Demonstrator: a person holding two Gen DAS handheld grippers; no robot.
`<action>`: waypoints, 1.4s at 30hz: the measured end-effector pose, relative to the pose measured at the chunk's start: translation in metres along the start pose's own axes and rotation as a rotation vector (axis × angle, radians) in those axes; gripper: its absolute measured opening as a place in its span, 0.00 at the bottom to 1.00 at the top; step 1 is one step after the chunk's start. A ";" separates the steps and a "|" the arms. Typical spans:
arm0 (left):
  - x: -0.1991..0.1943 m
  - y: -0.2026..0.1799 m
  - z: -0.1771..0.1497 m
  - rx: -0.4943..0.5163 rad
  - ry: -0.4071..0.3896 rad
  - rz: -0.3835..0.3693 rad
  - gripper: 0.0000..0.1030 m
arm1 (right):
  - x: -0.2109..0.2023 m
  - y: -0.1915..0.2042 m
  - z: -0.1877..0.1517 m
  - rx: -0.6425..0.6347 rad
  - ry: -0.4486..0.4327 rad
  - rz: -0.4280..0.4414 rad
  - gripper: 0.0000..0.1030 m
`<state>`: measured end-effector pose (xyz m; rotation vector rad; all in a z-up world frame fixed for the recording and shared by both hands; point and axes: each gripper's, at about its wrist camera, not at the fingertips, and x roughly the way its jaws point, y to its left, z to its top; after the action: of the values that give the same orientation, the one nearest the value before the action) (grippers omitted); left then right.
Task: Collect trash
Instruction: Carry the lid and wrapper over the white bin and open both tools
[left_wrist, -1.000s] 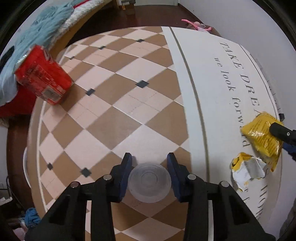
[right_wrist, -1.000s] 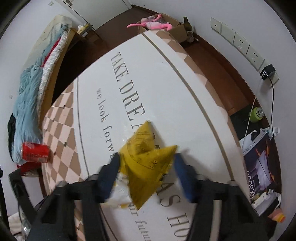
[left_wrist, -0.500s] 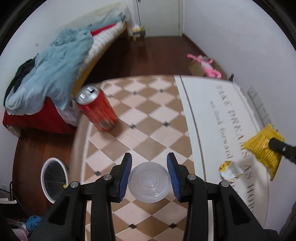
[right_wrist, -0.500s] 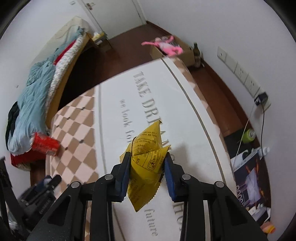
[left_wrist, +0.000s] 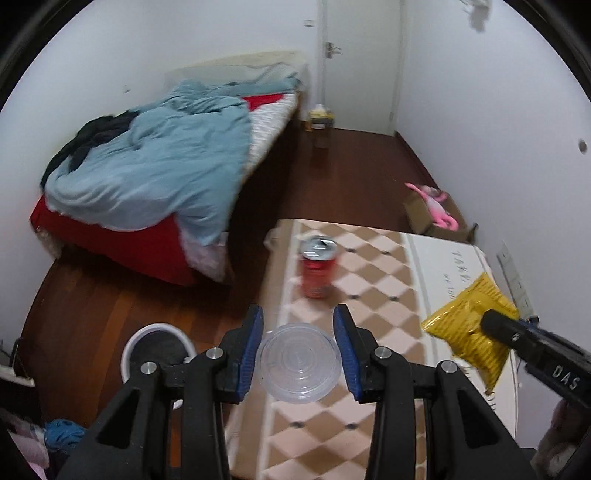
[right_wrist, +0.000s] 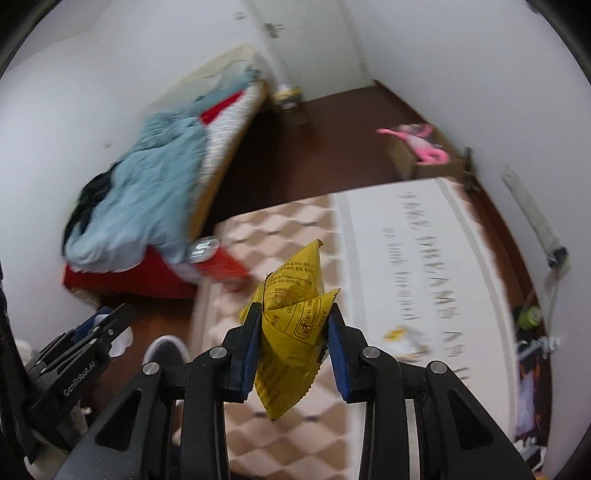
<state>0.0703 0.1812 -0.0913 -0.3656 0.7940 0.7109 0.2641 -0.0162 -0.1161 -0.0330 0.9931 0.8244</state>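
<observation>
At lower centre of each wrist view, the left gripper (left_wrist: 298, 356) is clamped across a clear plastic lid (left_wrist: 299, 361), light, slick and probably brittle, while the right gripper (right_wrist: 291, 343) pinches a limp yellow wrapper (right_wrist: 291, 332) mid-body; the bin (left_wrist: 157, 349) sits lower left.

The left claw (left_wrist: 298, 347) points forward and down, its 2 blue-padded fingers (left_wrist: 252, 345) set apart at the rim of a clear plastic lid (left_wrist: 299, 362) and pressing it from both sides. The right claw (right_wrist: 291, 345) is raised above the surface, its 2 fingers (right_wrist: 248, 347) closed on a yellow wrapper (right_wrist: 291, 332) that sticks out above and below the pads. In the left wrist view the right claw enters from the lower right edge, with a bit of the person's hand (left_wrist: 554, 439) behind it. In the right wrist view the left claw (right_wrist: 92, 332) sits low at the left edge.
</observation>
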 end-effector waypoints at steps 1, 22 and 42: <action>-0.002 0.017 -0.001 -0.015 0.001 0.011 0.35 | 0.004 0.021 -0.003 -0.022 0.008 0.025 0.34; 0.189 0.357 -0.104 -0.614 0.412 0.050 0.35 | 0.315 0.334 -0.123 -0.299 0.514 0.231 0.34; 0.159 0.401 -0.148 -0.559 0.389 0.360 0.94 | 0.418 0.395 -0.191 -0.472 0.621 0.119 1.00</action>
<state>-0.2091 0.4559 -0.3235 -0.9002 1.0358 1.2264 -0.0069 0.4395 -0.4081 -0.6738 1.3634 1.1793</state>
